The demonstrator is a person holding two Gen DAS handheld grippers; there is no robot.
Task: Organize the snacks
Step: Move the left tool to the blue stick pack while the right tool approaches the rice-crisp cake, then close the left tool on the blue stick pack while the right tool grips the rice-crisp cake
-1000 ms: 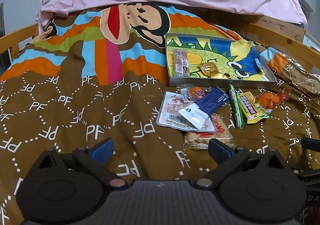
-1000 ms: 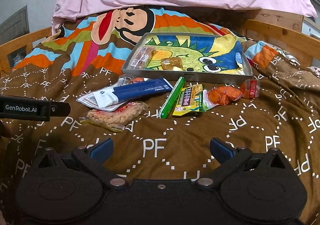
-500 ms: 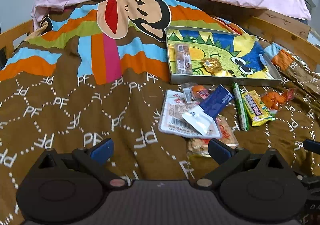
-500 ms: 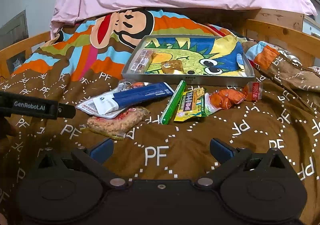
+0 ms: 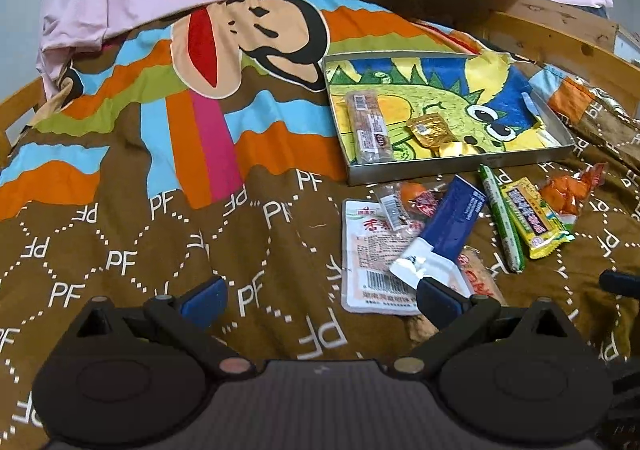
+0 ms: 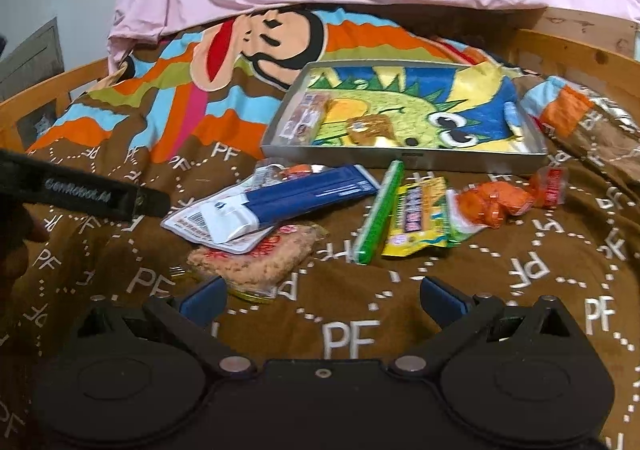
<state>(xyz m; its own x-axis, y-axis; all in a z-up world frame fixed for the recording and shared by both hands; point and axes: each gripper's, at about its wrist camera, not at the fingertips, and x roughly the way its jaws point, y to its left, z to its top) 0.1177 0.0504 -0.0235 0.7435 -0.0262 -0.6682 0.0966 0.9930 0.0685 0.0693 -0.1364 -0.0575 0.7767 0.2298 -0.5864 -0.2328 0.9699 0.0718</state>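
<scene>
Both grippers, left and right, low over blanket, jaws wide.

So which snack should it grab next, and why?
Probably the blue packet: it lies on top of the pile, just beyond the open left tool, and lifting it frees the white pack beneath. The tray holds only a few snacks.

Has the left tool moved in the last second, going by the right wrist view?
Yes. The left tool has pushed further in from the left edge, its tip now closer to the blue and white packet lying on the brown bedspread.
</scene>
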